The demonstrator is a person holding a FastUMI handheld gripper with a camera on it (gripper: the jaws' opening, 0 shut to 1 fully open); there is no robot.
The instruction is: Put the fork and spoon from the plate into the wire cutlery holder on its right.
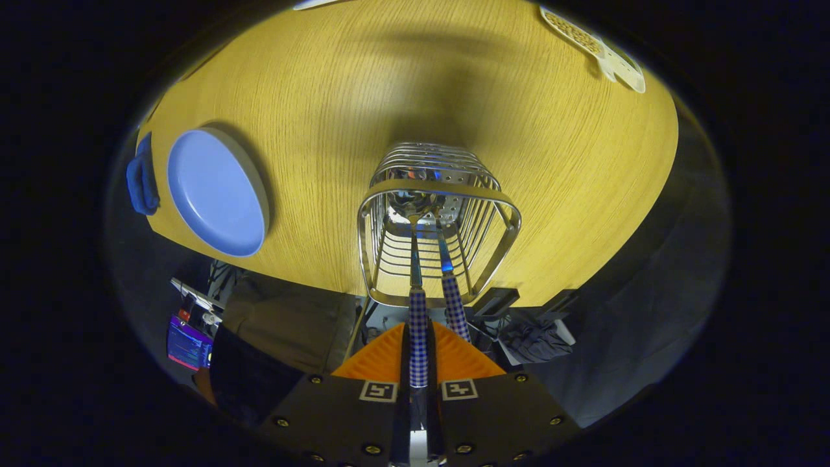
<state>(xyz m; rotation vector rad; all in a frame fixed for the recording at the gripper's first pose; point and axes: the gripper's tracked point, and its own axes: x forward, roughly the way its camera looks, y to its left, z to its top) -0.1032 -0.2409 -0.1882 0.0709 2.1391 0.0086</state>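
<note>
While its two orange fingers [389, 360] press together on one checked handle, the gripper [418, 363] holds that piece of cutlery [417, 324] upright, its far end down in the single wire holder [438, 227]. A second checked handle [455, 305] leans just beside it in the same holder. One blue plate [217, 191] lies bare to the left on the wooden table [551, 162].

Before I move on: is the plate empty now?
Empty: the blue plate shows a bare surface. Both checked-handled utensils stand in the wire holder; the claw is shut on one.
</note>
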